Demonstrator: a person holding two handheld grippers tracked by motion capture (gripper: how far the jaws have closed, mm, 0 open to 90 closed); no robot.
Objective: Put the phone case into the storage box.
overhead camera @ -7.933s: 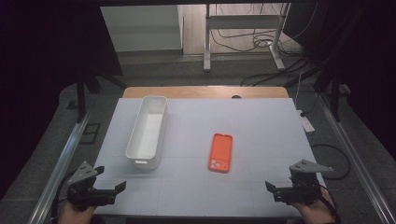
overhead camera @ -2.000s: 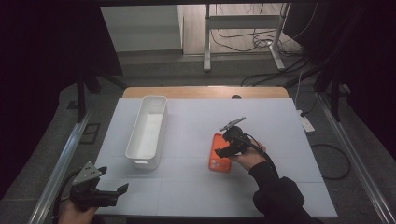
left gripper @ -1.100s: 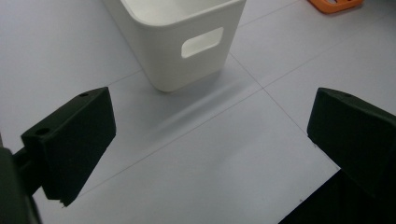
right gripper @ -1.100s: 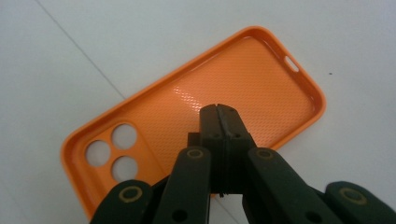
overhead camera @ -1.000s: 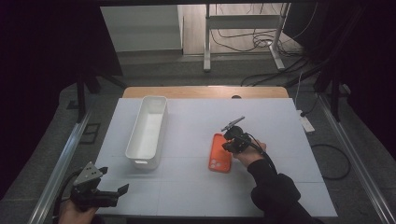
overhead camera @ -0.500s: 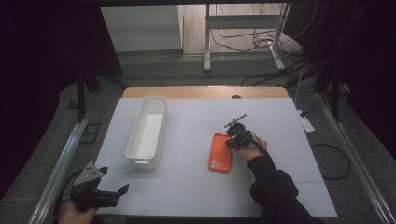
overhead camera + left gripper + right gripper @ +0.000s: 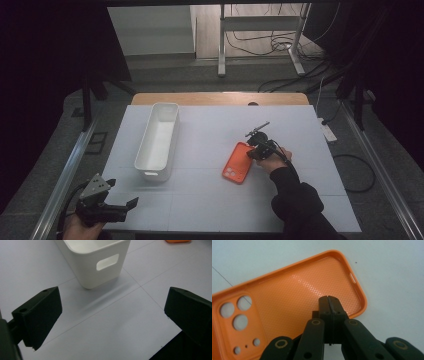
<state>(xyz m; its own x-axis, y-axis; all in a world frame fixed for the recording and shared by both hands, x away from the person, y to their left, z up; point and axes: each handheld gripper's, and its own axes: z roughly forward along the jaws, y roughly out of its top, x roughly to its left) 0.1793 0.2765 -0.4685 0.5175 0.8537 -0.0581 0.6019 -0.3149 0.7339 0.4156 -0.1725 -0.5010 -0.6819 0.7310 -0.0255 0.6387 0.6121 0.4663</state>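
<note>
An orange phone case lies hollow side up on the white table, right of centre, a little askew. My right gripper is at the case's right edge with its jaws pressed together. In the right gripper view the shut tips sit over the case's ribbed inner face, and the near rim is hidden under the jaws; whether they touch the case I cannot tell. My left gripper hovers at the table's front left corner, open, nothing between its jaws.
A long white bin stands left of centre, its handled end wall just ahead of the left gripper. The white table top has a wooden strip at the back. Metal rails run along both sides, with cables on the floor behind.
Since the earliest frame the right hand came from the front right corner to the case, which now lies slightly turned. Over the last second it barely shifted. The left gripper has stayed put.
</note>
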